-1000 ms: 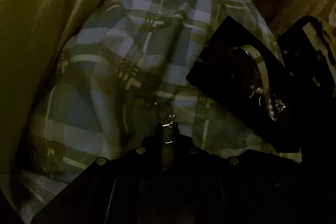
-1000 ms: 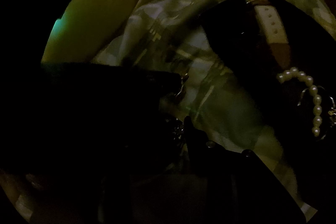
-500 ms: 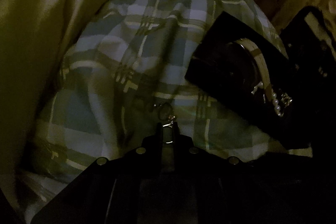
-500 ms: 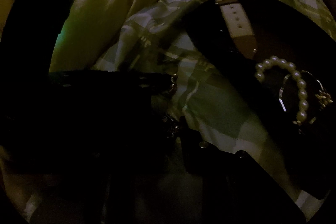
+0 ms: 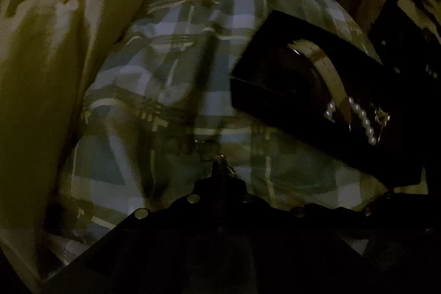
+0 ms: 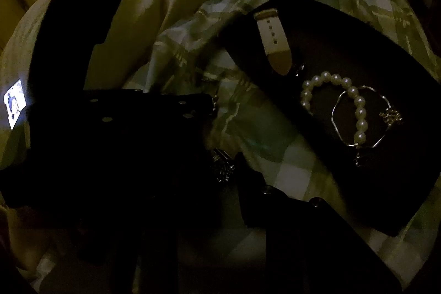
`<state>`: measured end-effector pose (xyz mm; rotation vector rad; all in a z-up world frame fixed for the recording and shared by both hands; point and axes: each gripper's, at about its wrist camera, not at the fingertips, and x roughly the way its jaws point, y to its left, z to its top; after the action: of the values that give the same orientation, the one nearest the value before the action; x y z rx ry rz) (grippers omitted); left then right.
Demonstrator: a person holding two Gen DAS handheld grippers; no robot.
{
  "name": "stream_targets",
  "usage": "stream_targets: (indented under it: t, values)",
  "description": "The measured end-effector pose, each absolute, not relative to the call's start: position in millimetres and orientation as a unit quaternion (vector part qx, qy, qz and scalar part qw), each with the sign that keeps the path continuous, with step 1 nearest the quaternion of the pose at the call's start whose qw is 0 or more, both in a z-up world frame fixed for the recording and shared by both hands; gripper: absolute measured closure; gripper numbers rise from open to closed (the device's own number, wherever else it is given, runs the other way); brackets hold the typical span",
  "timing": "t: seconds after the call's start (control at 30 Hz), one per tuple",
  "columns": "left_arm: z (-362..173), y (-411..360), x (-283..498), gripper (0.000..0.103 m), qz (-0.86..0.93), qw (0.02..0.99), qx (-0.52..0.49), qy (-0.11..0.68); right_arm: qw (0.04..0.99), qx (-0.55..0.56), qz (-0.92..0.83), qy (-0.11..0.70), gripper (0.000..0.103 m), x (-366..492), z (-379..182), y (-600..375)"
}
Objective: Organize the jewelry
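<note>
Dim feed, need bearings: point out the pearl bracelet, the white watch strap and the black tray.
pearl bracelet (image 6: 355, 101): right wrist view, on a bead mid-strand.
white watch strap (image 6: 273, 42): right wrist view, on the holed stretch.
black tray (image 6: 358, 26): right wrist view, on its bare floor.

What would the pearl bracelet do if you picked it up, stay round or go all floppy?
Probably floppy: the pearl bracelet is separate round beads in a strand, lying in a loose curve on the black tray, so it would likely droop. The smooth beads might slip from a pinch. It lies across a thin wire bangle, which could snag and come along.
</note>
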<state>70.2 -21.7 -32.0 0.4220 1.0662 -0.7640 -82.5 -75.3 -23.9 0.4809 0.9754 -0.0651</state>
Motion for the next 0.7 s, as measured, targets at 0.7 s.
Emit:
stream_targets:
  t: [0.7]
  values:
    - [6, -1, 80, 0.103, -0.372, 0.794, 0.105, 0.469, 0.879, 0.195, -0.052, 0.432, 0.082, -52, -9, -86]
